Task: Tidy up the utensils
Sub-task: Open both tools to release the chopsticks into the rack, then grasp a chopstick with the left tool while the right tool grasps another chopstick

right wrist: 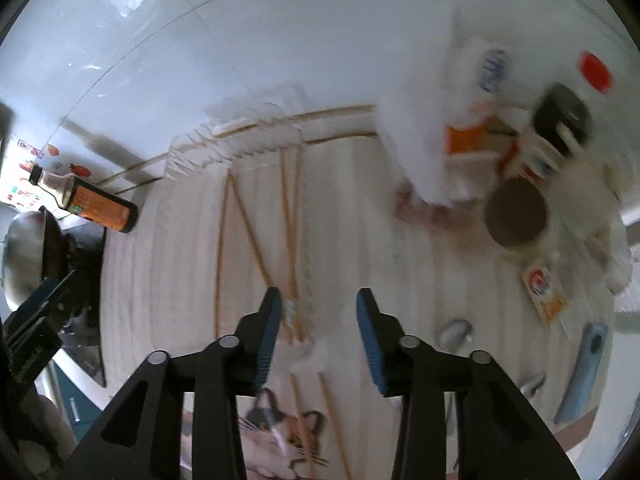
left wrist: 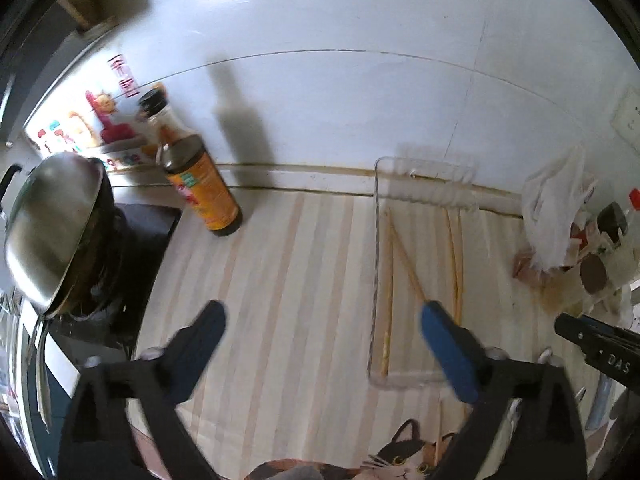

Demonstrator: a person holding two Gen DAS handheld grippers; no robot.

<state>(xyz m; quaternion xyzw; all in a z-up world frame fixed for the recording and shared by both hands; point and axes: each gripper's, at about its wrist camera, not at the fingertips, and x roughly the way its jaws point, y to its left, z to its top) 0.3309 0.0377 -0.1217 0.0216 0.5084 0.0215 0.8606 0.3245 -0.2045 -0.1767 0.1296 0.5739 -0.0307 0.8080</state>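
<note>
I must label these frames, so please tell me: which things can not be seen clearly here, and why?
- Right wrist view: the white bag and jars are motion-blurred; labels unreadable.
- Right wrist view: the clear tray smears, so its edges are uncertain.
- Left wrist view: the right fingertip of the left hand-held gripper covers one chopstick end.
- Left wrist view: the pot is cut by the frame edge.
- Both views: loose chopsticks below the tray are hidden by the fingers.

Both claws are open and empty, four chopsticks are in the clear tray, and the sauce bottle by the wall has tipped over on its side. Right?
Not quite. The sauce bottle stands upright by the wall, as the left wrist view shows; it only looks tilted through the fisheye. The rest holds: the left claw and right claw are open and empty, and four chopsticks lie in the clear tray.
</note>
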